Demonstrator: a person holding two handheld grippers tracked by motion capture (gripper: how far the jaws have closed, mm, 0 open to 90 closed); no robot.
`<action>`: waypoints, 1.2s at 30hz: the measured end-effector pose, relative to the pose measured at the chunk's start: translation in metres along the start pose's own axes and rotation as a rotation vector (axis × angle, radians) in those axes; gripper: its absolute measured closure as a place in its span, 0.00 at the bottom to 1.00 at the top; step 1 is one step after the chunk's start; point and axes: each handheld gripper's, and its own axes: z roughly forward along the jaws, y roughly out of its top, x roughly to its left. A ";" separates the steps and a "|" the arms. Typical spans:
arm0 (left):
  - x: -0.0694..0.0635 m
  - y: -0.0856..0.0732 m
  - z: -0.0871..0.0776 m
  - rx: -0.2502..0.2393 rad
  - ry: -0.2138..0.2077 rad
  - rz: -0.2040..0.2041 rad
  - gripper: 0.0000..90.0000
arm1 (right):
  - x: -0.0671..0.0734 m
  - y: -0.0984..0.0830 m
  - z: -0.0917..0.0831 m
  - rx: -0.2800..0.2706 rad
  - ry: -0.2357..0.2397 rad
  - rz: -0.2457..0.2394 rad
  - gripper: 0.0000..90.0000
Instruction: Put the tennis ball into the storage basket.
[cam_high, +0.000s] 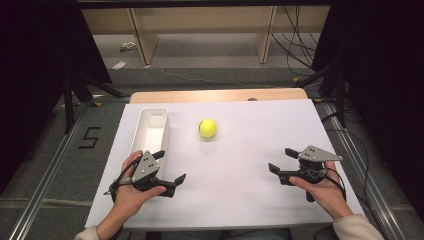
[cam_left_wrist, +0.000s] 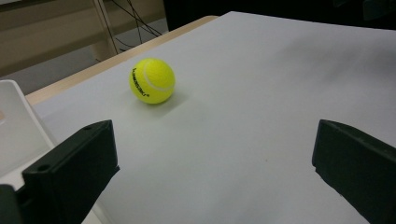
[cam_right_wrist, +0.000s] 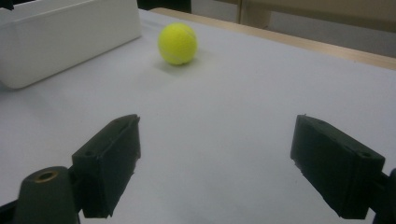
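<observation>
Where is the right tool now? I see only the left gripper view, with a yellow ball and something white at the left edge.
Observer: In the high view the right tool is over the near right part of the table. Its jaws are open with nothing between them.
Operator: What is the white thing at my left edge?
Observer: It is a long white bin, open on top. The part of its inside that shows is empty.
Operator: Which tool is nearer to the ball?
Observer: Your left tool looks nearer. The tennis ball lies just right of the bin's far half, apart from it.
</observation>
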 end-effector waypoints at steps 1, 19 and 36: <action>0.000 0.000 0.000 0.000 -0.001 0.002 0.00 | 0.000 0.000 0.002 -0.003 0.000 -0.003 0.19; -0.002 0.002 -0.002 -0.005 -0.008 0.020 0.00 | 0.004 0.011 0.030 0.003 0.006 -0.007 0.19; -0.002 0.003 -0.003 -0.006 -0.015 0.027 0.00 | 0.006 0.025 0.063 0.015 0.014 -0.014 0.18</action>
